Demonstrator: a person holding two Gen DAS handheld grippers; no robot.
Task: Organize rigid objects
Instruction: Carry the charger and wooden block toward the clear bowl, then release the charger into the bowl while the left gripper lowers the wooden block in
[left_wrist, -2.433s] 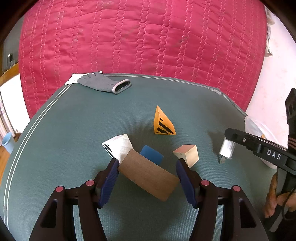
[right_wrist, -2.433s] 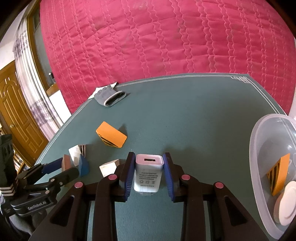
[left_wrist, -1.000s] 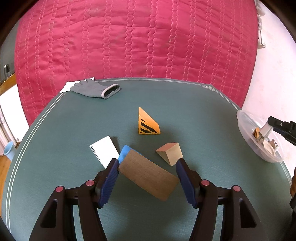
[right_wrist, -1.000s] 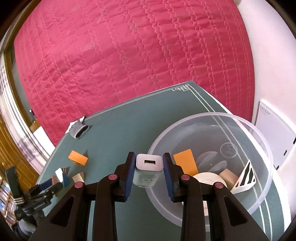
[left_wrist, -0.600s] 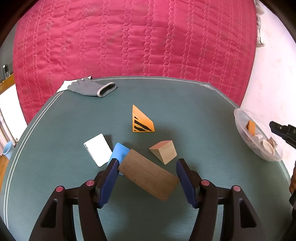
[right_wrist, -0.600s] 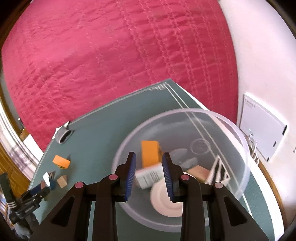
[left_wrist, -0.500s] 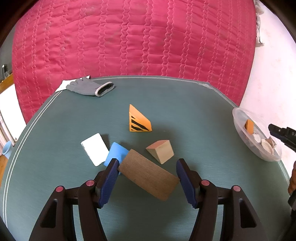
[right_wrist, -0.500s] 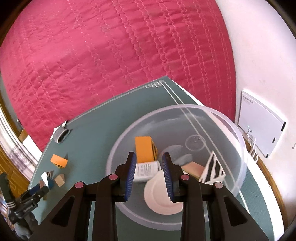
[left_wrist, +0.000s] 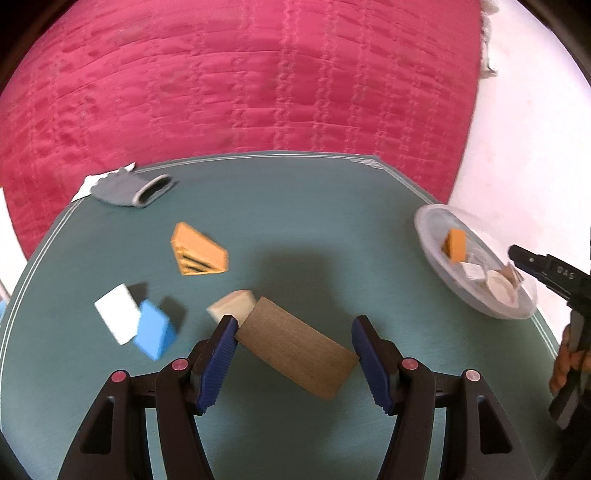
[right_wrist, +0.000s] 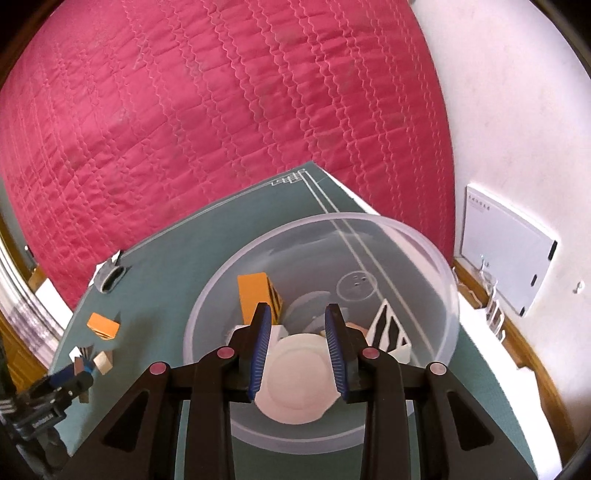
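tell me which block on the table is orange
The striped wedge, lying alone toward the glove. The other loose blocks are white, blue and tan; the brown one is in the left gripper.

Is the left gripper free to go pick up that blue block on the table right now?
Probably not yet. The left gripper is shut on the brown wooden block, so its jaws are occupied. The blue block itself lies uncovered beside the white block.

Bare green mat (left_wrist: 314, 221) lies open between the scattered blocks (left_wrist: 199, 254) and the clear bowl (left_wrist: 436, 254).
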